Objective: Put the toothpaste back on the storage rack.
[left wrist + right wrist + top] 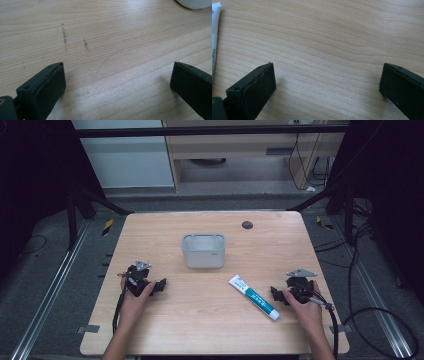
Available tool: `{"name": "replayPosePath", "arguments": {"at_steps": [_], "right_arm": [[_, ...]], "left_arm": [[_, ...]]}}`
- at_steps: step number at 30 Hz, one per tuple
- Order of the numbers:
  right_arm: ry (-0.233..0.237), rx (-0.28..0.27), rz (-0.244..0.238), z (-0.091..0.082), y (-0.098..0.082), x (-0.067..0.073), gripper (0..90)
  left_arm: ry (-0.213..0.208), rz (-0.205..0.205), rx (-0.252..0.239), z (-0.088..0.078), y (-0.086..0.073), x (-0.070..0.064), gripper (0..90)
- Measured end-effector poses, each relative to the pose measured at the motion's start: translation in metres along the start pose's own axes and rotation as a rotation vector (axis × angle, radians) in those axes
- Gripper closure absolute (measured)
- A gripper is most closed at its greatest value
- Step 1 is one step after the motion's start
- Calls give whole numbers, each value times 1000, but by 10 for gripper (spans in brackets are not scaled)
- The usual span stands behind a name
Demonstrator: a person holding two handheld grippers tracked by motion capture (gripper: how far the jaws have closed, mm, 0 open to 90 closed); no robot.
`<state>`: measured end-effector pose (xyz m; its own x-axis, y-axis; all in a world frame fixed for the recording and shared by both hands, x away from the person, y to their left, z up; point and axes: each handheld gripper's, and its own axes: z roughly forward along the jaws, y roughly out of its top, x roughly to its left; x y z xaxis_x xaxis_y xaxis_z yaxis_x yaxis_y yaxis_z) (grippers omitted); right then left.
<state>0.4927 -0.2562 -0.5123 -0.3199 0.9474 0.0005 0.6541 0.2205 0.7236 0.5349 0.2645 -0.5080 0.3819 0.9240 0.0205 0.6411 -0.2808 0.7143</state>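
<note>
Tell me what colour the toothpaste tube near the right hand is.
The long plastic toothpaste tube is white with teal-blue print, clearest in the high view.

A pale wooden table carries a grey plastic tub near its middle and a white and teal toothpaste tube lying slantwise toward the right front. A small dark round spot sits near the far edge, beyond the tub

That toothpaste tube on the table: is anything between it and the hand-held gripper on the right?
Nothing visible. Bare wood separates the right hand-held gripper, its jaws open, from the toothpaste tube just beside it on the table.
</note>
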Motion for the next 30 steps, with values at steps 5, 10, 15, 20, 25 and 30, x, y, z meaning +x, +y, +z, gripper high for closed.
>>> {"name": "replayPosePath", "arguments": {"at_steps": [5,10,15,20,25,30], "right_arm": [[4,-6,4,-3,0,-1,91],[25,-52,-39,-27,13,7,119],[62,-39,-174,-43,22,37,168],[113,10,-258,-49,30,62,230],[159,41,-303,-49,43,79,317],[167,58,-332,-47,55,88,361]], "left_arm": [[-1,1,0,0,0,0,0],[-1,1,0,0,0,0,0],[-1,0,0,0,0,0,0],[0,2,2,-1,0,0,0],[0,2,1,0,0,0,0],[0,2,2,-1,0,0,0]]}}
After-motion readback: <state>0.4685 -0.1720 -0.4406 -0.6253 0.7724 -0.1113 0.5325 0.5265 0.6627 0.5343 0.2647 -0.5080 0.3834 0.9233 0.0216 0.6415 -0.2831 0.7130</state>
